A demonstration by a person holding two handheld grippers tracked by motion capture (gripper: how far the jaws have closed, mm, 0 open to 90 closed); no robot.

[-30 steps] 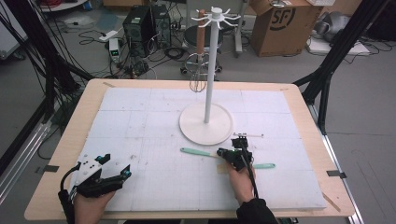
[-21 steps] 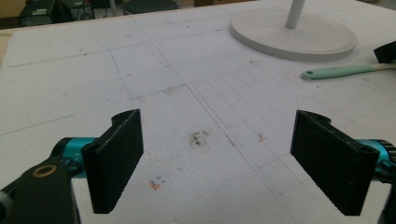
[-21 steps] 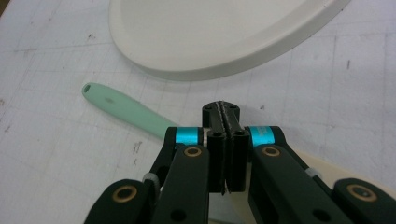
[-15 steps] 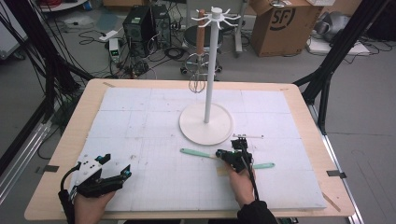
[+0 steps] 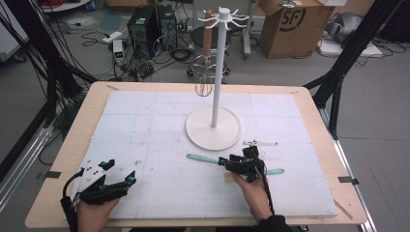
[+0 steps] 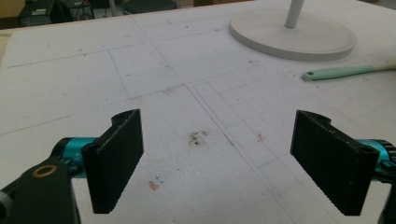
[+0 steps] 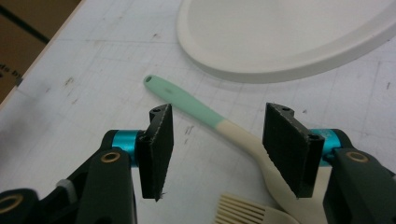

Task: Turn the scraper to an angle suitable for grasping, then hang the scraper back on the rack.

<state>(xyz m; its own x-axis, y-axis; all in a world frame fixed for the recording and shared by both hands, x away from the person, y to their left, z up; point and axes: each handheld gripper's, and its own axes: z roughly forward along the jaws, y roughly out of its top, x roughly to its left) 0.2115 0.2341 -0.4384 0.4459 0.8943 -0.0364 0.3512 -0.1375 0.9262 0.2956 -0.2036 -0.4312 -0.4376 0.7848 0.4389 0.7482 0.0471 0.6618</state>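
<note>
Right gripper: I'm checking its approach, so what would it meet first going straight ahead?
Probably the green-handled utensil, lying between the open right gripper and the stand base beyond; depth is uncertain.

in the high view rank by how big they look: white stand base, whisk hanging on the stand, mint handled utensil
1. white stand base
2. mint handled utensil, partly hidden by the right gripper
3. whisk, farther away, so unsure

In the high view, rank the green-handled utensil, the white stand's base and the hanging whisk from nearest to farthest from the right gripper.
1. Green-handled utensil, directly under the right gripper.
2. White stand's base, just beyond it, mid-table.
3. Whisk, hanging high at the table's far edge.
</note>
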